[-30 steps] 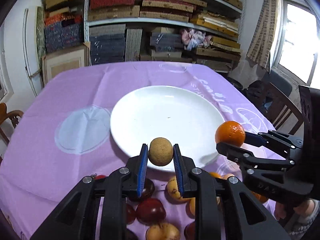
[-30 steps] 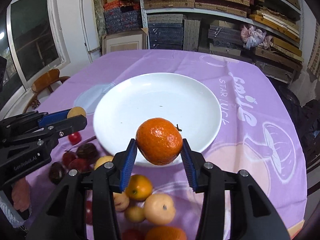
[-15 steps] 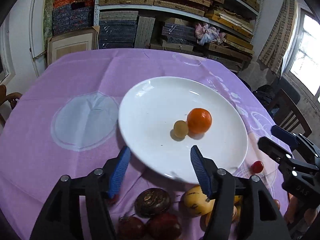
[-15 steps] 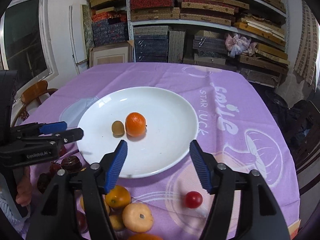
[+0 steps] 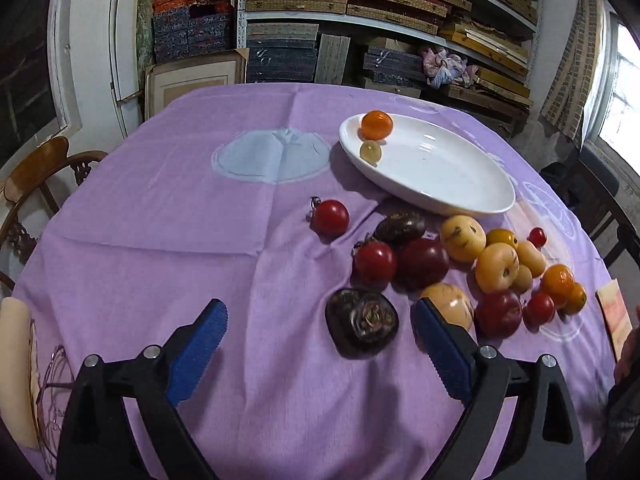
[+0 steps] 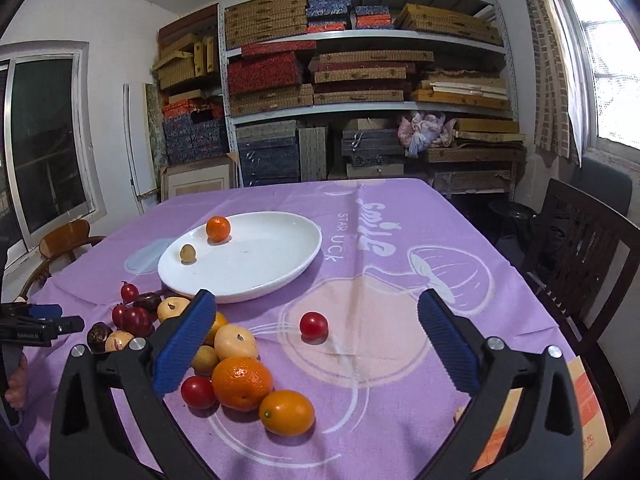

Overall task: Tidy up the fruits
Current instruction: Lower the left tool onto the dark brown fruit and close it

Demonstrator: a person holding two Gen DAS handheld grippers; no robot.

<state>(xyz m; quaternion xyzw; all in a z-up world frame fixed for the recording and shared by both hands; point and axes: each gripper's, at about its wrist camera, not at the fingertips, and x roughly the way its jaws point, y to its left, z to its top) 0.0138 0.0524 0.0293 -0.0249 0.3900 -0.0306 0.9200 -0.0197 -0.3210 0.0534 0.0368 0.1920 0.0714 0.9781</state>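
Over the purple-clothed worktop (image 5: 160, 240), left tongs (image 5: 318, 312) released: jaws just opened wide, blue pads clear of everything. Between those pads in the left wrist view, nearer the right-hand one yet untouched, a dark wrinkled fruit (image 5: 362, 328) flat on the cloth. Right behind that same pad, partly hidden, a pale yellow fruit (image 5: 448, 304). Beyond, a loose heap of fruit (image 5: 460, 264), red, dark red, yellow and orange, most pieces touching a neighbour. Left of the heap and a little apart from it, a single red tomato (image 5: 330, 218). Farther off, a white plate (image 5: 440, 208), carrying an orange (image 5: 377, 124) and a small tan fruit (image 5: 370, 151), close together near the far left part of the rim. Right tongs (image 6: 317, 300) likewise released: jaws just opened to full spread, nothing gripped. Framed between their pads in the right wrist view, alone on the cloth and clear of both, a small red tomato (image 6: 314, 325). Just beside the left-hand pad, the near end of the heap: a large orange (image 6: 242, 384), an oval orange fruit (image 6: 287, 412) touching it, a red one tucked against its other side. Behind, the plate again, well apart from these tongs, with the same two fruits near its left rim. At the left edge of that view, the left tongs once more, gripped by a hand (image 6: 16, 384), tips near the dark fruits of the heap.
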